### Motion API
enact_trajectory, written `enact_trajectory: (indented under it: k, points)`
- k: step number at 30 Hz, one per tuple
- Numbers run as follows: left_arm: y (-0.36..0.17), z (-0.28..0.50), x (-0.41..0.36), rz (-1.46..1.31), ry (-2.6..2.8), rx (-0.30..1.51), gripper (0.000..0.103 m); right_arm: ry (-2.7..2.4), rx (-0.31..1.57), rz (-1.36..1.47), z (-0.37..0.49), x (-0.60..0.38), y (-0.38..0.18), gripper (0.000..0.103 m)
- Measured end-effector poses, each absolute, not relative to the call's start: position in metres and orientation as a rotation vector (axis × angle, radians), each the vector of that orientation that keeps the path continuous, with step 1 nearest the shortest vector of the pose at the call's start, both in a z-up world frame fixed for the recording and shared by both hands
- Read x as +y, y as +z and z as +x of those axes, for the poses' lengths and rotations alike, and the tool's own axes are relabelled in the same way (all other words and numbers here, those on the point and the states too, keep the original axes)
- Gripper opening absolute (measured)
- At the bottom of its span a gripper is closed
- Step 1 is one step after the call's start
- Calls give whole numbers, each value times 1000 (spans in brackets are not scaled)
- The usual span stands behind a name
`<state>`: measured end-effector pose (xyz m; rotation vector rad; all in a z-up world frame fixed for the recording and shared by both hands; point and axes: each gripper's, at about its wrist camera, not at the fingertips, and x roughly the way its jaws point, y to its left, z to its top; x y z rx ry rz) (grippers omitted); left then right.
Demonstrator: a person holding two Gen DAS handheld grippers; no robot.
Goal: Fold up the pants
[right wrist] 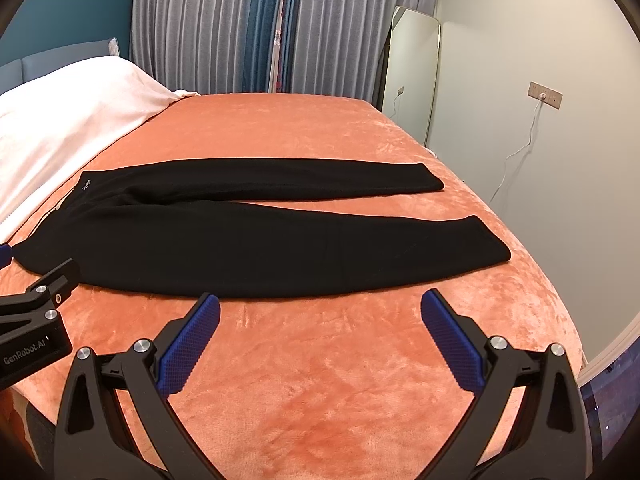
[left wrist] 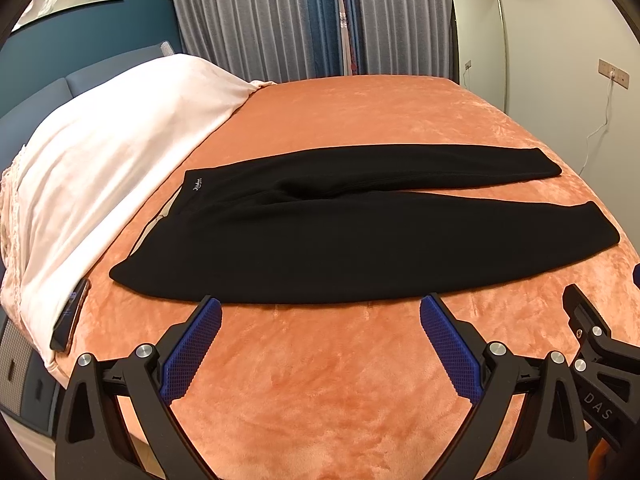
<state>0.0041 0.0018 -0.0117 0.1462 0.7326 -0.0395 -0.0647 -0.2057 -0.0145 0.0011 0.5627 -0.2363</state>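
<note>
The bed (left wrist: 360, 120), covered in orange plush, fills the frame's middle. Black pants (left wrist: 340, 232) lie flat across its center, a white blanket (left wrist: 120, 152) at left, a phone (left wrist: 70, 316) at lower left.

Black pants (left wrist: 320, 236) lie flat and unfolded on the bed (left wrist: 360, 112), spread across its width near the front edge. Waistband sits toward the left side by the white cover, small pale logo at its far corner; both legs run out to the right edge. Legs split in a narrow V, far leg straight, near leg wider, cuffs apart.
</note>
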Motion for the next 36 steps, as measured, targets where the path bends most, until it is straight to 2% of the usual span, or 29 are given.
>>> enact_trajectory:
  k: [10, 16, 22, 27, 31, 36]
  points:
    - [-17, 16, 0, 148, -43, 748, 98, -241, 580, -3, -52, -213, -19, 98]
    - [-18, 53, -9, 176, -61, 745, 98, -240, 579, -8, -5, -255, -15, 98]
    - [-22, 130, 0, 55, -174, 815, 98, -287, 593, 19, 111, -381, 6, 98]
    - [-28, 199, 27, -123, -243, 830, 98, -324, 709, -26, 234, -491, -8, 98]
    - [-34, 249, 47, -30, -111, 831, 98, -290, 791, 87, 301, -552, -33, 98]
    - [-43, 307, 99, 38, 26, 878, 98, -235, 843, 118, 342, -570, -57, 98]
